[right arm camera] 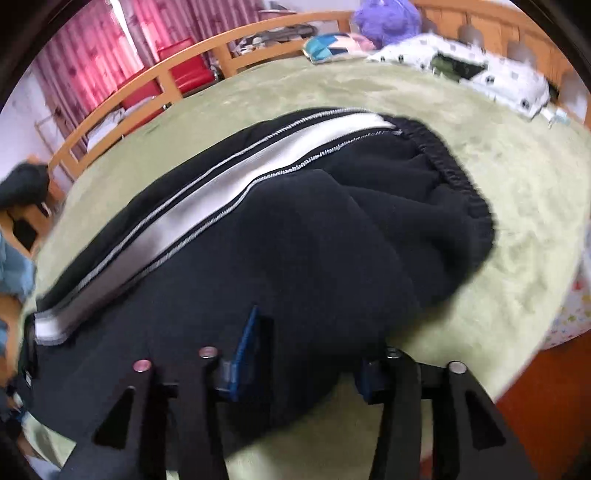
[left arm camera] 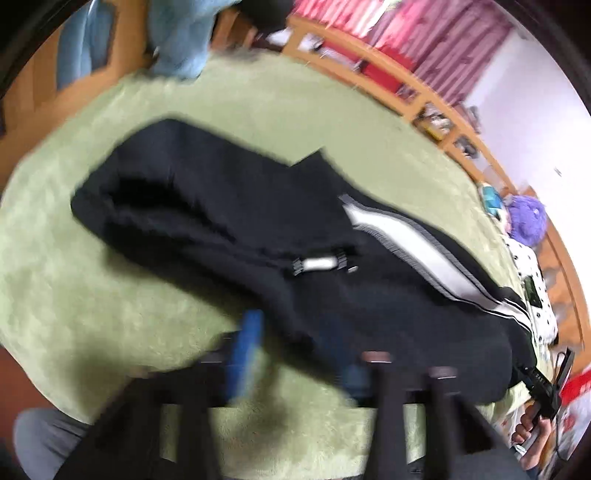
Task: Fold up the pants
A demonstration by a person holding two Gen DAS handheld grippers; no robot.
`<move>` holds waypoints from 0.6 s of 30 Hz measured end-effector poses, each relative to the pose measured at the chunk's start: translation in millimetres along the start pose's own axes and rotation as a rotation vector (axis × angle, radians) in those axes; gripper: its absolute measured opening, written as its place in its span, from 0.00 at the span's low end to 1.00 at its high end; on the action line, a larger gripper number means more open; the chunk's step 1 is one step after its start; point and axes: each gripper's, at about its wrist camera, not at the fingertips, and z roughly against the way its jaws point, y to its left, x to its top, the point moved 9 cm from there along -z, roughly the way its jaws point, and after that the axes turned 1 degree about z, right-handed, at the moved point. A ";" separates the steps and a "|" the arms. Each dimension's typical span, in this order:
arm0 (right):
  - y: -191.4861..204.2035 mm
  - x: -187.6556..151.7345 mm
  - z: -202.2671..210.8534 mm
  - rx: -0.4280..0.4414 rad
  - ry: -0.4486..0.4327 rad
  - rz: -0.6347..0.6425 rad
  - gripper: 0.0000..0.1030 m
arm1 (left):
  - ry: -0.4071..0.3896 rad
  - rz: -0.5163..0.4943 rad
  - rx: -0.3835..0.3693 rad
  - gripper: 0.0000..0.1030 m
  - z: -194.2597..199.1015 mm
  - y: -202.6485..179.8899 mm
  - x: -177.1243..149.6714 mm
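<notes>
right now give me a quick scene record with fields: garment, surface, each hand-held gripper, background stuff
garment: black pants with a white side stripe, laid across the bed, elastic waistband toward the pillow end
surface: green blanket on a wood-railed bed
left hand-held gripper: open, blurred, at the near edge of the pants, gripping nothing
right hand-held gripper: open, above black fabric, pads not pressing on it
background: purple plush toy, dotted white pillow, pink curtains
</notes>
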 end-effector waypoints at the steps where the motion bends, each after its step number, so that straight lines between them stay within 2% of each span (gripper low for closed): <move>1: 0.5 -1.3 7.9 -0.016 -0.023 0.012 0.46 | -0.031 -0.023 -0.010 0.68 6.1 -6.3 5.0; 4: 0.3 -8.8 31.7 -0.007 -0.071 -0.025 0.51 | -0.101 -0.113 -0.009 0.68 9.2 -30.1 20.2; 8: 17.5 -10.2 62.9 0.087 -0.109 -0.074 0.52 | -0.108 -0.199 0.029 0.68 -22.0 -54.1 34.1; 9: 25.5 -8.3 71.8 0.112 -0.126 -0.069 0.55 | -0.107 -0.228 0.052 0.68 -30.2 -59.7 34.9; 12: 46.0 -4.3 88.4 0.189 -0.157 -0.063 0.61 | -0.098 -0.327 0.187 0.68 -61.0 -67.0 31.2; 14: 58.1 -0.2 89.2 0.215 -0.183 -0.036 0.65 | -0.069 -0.345 0.255 0.66 -81.1 -60.4 26.8; 15: 61.5 -0.4 84.8 0.196 -0.182 -0.017 0.65 | -0.056 -0.334 0.281 0.49 -87.9 -54.9 26.7; 16: 62.2 -2.0 82.0 0.188 -0.169 -0.019 0.65 | -0.054 -0.313 0.287 0.39 -91.1 -49.4 30.2; 17: 64.1 -2.7 77.0 0.190 -0.149 -0.025 0.65 | -0.054 -0.273 0.249 0.34 -90.5 -44.6 35.7; 18: 65.9 -2.0 72.2 0.199 -0.133 -0.031 0.65 | -0.060 -0.230 0.202 0.22 -85.0 -38.1 40.8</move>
